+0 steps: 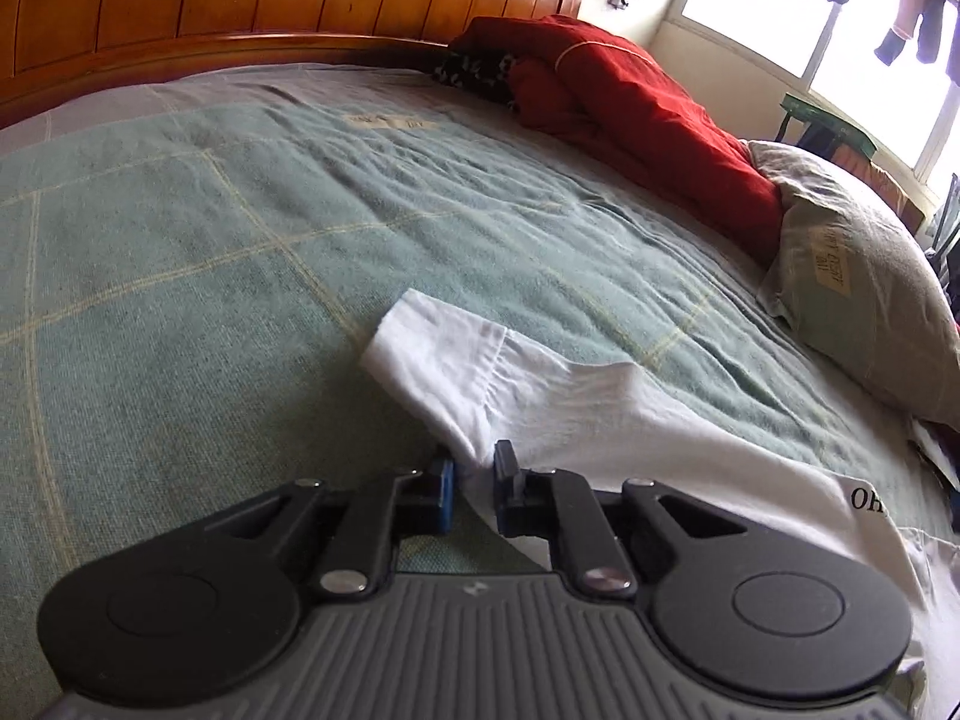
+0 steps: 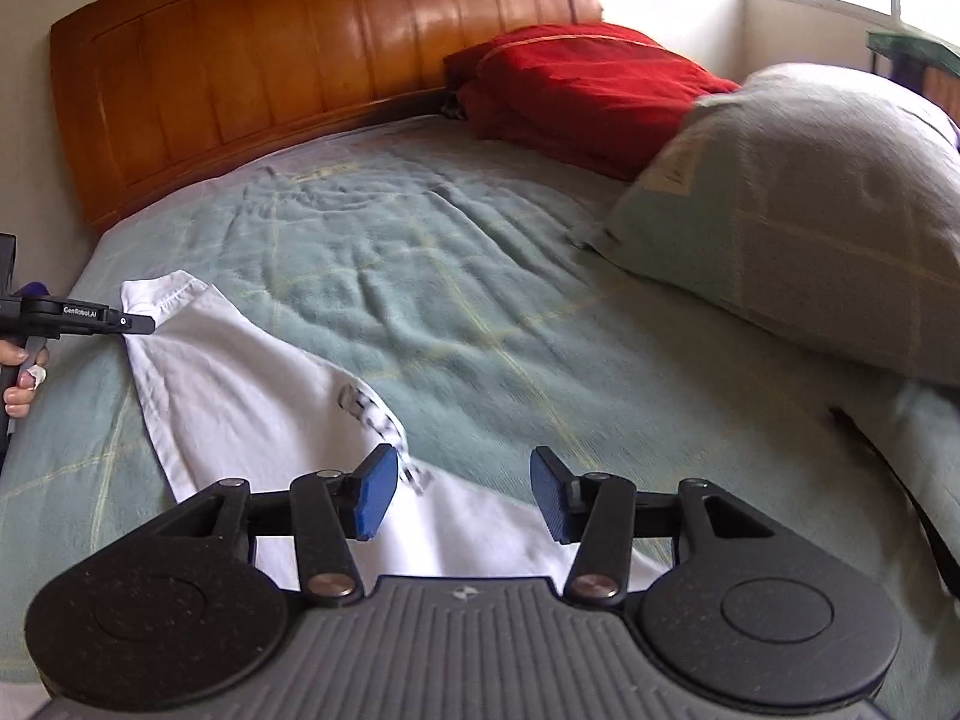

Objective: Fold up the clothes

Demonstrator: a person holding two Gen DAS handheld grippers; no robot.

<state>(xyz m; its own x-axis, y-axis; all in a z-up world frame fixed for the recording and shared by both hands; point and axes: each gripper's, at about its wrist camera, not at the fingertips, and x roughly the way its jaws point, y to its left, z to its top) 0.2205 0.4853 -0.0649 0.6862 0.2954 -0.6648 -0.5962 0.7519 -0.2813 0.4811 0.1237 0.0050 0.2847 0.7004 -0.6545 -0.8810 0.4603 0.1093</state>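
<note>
Left wrist view showed the left gripper (image 1: 474,474) pinched on a fold of the white shirt (image 1: 576,414), the sleeve lying just ahead of its fingers on the green blanket (image 1: 210,228). Right wrist view showed the right gripper (image 2: 463,489) with jaws spread wide and nothing between them, hovering over the shirt's near edge, the garment running away to its left. Farther off lay a grey pillow (image 2: 810,204), a red quilt (image 2: 588,84) and the wooden headboard (image 2: 270,60).
</note>
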